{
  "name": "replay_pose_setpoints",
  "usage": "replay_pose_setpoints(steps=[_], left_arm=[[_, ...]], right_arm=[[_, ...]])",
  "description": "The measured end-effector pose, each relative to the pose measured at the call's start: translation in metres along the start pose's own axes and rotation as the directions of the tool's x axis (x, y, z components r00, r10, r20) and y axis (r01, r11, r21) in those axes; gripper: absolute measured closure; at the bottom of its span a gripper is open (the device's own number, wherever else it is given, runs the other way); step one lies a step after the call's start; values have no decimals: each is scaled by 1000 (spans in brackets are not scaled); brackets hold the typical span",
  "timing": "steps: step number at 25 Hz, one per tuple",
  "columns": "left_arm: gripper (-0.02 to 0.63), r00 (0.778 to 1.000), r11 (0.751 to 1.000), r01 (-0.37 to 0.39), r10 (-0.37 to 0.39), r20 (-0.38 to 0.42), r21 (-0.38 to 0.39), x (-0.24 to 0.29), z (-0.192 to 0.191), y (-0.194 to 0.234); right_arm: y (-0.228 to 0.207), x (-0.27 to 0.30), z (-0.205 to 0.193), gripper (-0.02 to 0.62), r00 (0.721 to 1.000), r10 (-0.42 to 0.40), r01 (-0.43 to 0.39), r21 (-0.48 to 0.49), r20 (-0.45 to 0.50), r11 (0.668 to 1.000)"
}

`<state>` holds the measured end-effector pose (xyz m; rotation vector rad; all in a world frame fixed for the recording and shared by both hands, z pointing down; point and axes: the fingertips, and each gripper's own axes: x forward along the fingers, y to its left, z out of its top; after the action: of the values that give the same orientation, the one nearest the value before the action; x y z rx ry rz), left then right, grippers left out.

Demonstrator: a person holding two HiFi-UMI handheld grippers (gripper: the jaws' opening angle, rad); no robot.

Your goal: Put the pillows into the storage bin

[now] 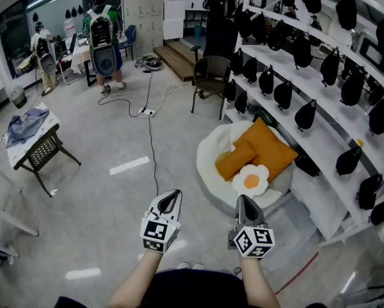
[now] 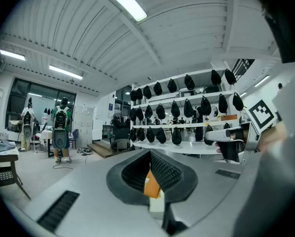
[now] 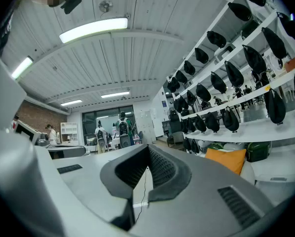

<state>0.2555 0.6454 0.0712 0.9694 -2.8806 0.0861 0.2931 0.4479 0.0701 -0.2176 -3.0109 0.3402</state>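
Holding fingers closed, empty: left gripper (image 1: 171, 199), right gripper (image 1: 244, 203). Pillows (image 1: 262, 147) lie in what looks like the round white bin (image 1: 208, 156); task seemingly done.

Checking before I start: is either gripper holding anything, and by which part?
Nothing is held. The left gripper and the right gripper are both shut and empty.

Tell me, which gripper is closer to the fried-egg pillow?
Right. The right gripper sits just below the fried-egg pillow in the head view; the left gripper is farther off to its left, over the floor.
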Motion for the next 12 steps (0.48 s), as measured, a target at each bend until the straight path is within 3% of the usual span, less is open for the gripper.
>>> replay_pose_setpoints(steps=[12], left_arm=[[584, 1000, 1000, 24, -24, -15, -10, 4, -6, -11]], right_arm=[[-5, -6, -4, 594, 1000, -3, 3, 12, -12, 1000]])
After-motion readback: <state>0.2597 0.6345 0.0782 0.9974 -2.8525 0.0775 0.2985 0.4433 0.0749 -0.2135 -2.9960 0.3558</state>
